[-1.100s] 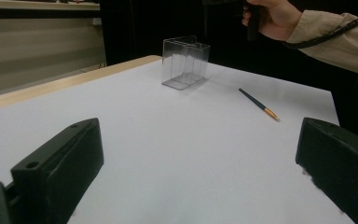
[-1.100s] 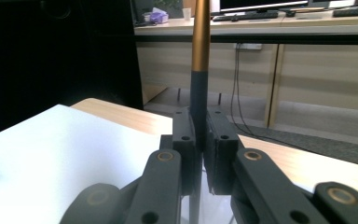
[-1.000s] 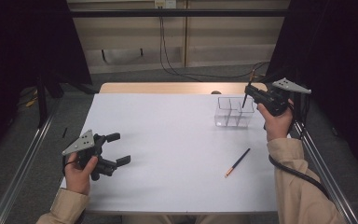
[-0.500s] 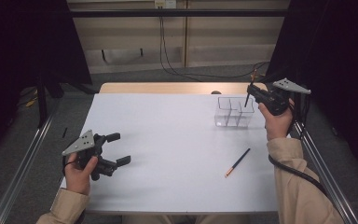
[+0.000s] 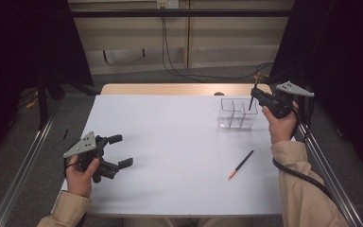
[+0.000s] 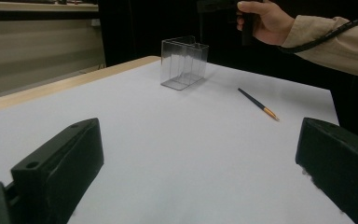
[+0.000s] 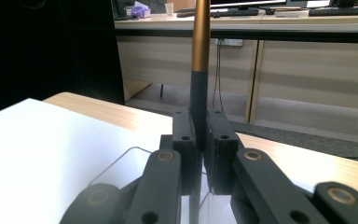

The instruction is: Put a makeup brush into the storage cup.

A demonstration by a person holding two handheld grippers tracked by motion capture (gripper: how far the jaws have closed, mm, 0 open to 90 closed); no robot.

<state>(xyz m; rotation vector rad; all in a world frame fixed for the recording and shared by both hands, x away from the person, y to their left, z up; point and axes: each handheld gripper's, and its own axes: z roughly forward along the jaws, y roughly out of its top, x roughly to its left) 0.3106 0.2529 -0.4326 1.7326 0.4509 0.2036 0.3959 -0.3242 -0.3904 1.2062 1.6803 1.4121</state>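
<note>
**Pencil held upright over the clear box**

The white surface [image 5: 179, 142] takes up most of the scene, with a strip of bare wood along its far edge. Near the far right corner stands the clear box [image 5: 237, 113], divided into compartments and with nothing visible inside. It looks light and thin-walled, so I'd guess a knock from the side would shift or tip it.

The left tongs [image 5: 123, 150] rest near the front left of the surface, jaws spread wide with nothing between them, well apart from everything else.

The right tongs [image 5: 254, 96] hang just above the box's right end, clamped tight on a pencil [image 7: 199, 70]. The pencil stands nearly upright in the grip, dark body between the pads, golden end pointing up. It is slim, stiff and light, and its smooth painted shaft could slip or swivel in a flat-pad grip, so the hold partway along the shaft, as here, seems the safe place. Its lower tip sits just over the box rim; which compartment it is above I cannot tell.

A second pencil [image 5: 240, 164] lies flat on the surface, nearer the front than the box and apart from it, orange tip toward the person. Lying flat, it would need a pinch across its middle.
</note>
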